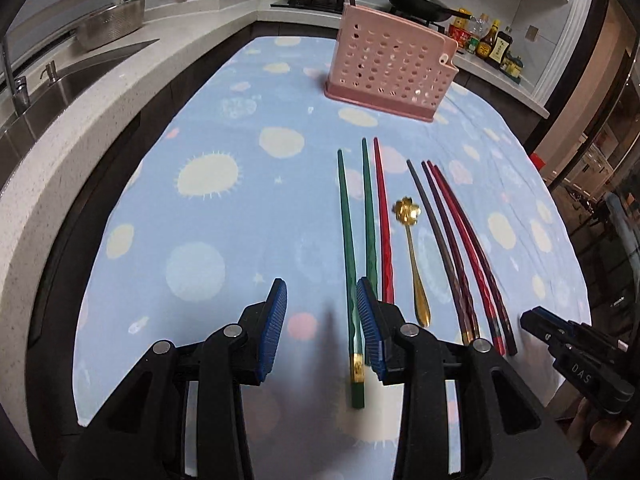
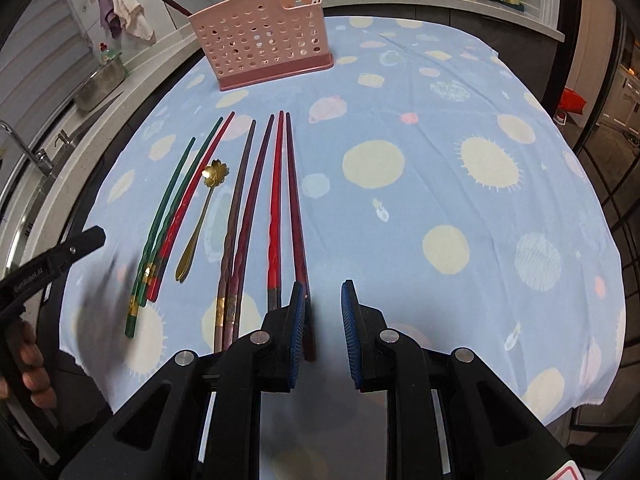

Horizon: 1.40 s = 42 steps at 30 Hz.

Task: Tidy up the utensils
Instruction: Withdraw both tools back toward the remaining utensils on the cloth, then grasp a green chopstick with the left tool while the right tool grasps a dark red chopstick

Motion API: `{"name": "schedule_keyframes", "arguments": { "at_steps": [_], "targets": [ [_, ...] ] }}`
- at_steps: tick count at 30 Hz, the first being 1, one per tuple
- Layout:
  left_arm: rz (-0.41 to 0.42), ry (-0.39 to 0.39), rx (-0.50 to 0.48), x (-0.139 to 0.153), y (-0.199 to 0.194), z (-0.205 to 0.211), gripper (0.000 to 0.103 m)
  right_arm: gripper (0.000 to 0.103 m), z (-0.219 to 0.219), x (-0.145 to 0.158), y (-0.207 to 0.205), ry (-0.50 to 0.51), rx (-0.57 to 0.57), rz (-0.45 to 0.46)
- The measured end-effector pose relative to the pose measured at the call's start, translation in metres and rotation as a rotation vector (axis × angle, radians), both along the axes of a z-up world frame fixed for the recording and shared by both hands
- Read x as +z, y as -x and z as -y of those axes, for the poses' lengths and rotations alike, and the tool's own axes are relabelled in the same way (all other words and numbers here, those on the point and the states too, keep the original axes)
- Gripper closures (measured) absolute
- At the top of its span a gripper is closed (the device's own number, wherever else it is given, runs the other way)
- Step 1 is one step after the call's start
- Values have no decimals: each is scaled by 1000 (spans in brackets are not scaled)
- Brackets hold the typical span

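This is a kitchen, with a sink on one side and pans on the stove at the back. A table (image 1: 208, 216) in the middle has a blue cloth with spots on it.

The chopsticks lie side by side near the front edge of the table, all pointing toward the far edge. That makes each one easy to pick. Two are green (image 1: 347, 248), some are red (image 1: 385, 232), and some are dark (image 2: 244, 204). A small gold spoon (image 1: 412, 248) lies between them. The pink holder (image 1: 390, 66) stands near the far edge. It looks like the place where everything should go. One dark stick already pokes out of it.

The left gripper (image 1: 322, 316) hangs over the green ends. Its jaws are apart and grip nothing. The right gripper (image 2: 323, 320) hangs by the last dark chopstick, jaws apart, empty too. Both point down, so I think each is about to grab one.
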<state>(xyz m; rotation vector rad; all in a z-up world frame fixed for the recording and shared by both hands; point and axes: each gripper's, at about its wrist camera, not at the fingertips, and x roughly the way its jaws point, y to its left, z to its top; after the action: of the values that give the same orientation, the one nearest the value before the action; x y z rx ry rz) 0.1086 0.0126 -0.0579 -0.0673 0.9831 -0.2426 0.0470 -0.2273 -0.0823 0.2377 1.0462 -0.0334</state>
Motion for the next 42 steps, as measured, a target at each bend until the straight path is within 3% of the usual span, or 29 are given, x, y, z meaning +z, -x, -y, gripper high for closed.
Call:
{"name": "schedule_keyframes", "arguments": {
  "at_steps": [8,33,42],
  "targets": [
    [-42,-1,-35,-14,21,8,68,83,-4,-2,1,0,14,-10],
    [-113,-11,-65,-33,26,15,70,83,-9,-15,-3,-8,28,-58],
    [-109,-23,-63,-34,29,13,84,85,-10,-16,-4,-5,25,-63]
  ]
}}
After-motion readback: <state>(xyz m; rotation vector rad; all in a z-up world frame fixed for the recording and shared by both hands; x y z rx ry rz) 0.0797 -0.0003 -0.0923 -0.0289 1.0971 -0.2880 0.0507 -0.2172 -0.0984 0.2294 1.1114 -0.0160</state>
